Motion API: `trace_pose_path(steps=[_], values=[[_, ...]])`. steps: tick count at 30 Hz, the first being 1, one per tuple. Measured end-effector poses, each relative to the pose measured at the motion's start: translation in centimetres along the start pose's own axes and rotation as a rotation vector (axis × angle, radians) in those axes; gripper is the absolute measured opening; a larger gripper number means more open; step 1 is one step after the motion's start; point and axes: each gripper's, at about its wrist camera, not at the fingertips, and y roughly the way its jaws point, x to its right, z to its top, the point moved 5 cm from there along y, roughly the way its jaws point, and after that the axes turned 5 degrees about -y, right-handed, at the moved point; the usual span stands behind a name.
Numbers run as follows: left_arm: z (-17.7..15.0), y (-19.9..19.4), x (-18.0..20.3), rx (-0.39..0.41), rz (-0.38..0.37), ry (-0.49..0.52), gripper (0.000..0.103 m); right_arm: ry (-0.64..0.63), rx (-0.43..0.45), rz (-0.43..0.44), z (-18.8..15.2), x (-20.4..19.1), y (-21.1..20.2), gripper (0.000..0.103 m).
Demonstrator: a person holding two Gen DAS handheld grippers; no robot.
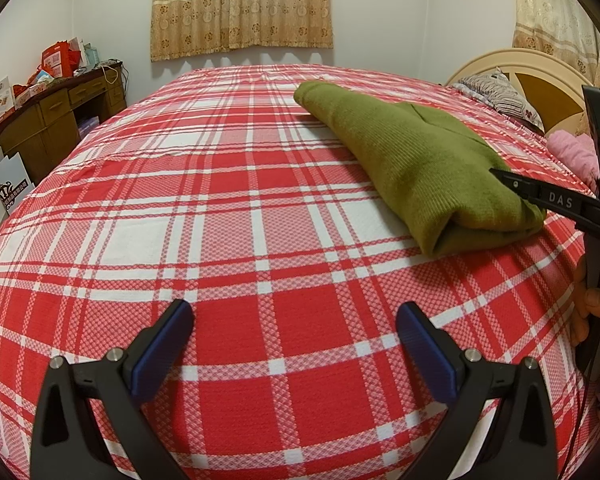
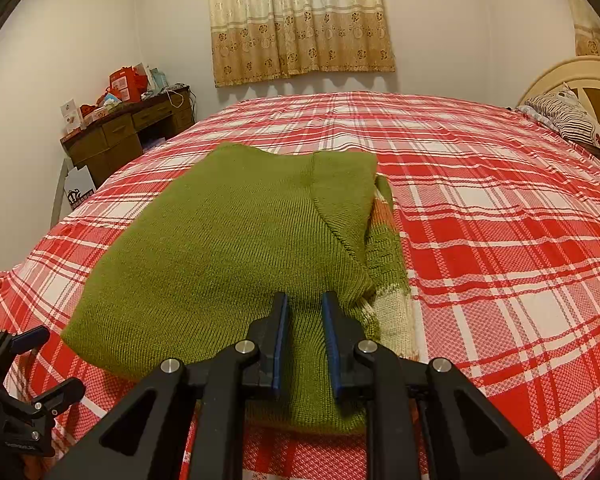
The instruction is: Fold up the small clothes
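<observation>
A folded green knit sweater (image 1: 420,160) lies on the red plaid bedspread (image 1: 240,220), to the right in the left wrist view. In the right wrist view the sweater (image 2: 228,248) fills the near middle, with a cream and orange patterned part (image 2: 392,312) showing at its right edge. My left gripper (image 1: 294,332) is open and empty, low over bare bedspread, left of the sweater. My right gripper (image 2: 304,316) hovers over the sweater's near edge with its jaws a narrow gap apart; nothing visible is pinched between them. It also shows in the left wrist view (image 1: 516,186) at the sweater's near right corner.
A brown desk (image 1: 60,120) with red bags and boxes stands at the far left by the wall. A striped pillow (image 1: 496,92) and a pink cloth (image 1: 572,152) lie by the headboard (image 1: 540,68) at right. Curtains (image 1: 240,4) hang behind the bed.
</observation>
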Motion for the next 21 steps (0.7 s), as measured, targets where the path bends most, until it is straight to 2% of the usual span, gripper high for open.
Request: trace_pose_path(steps=[21], values=[[0.05,0.04,0.01,-0.008,-0.003,-0.003,0.103,0.000,0.002,0.001,0.00,0.03,-0.01,0.018]])
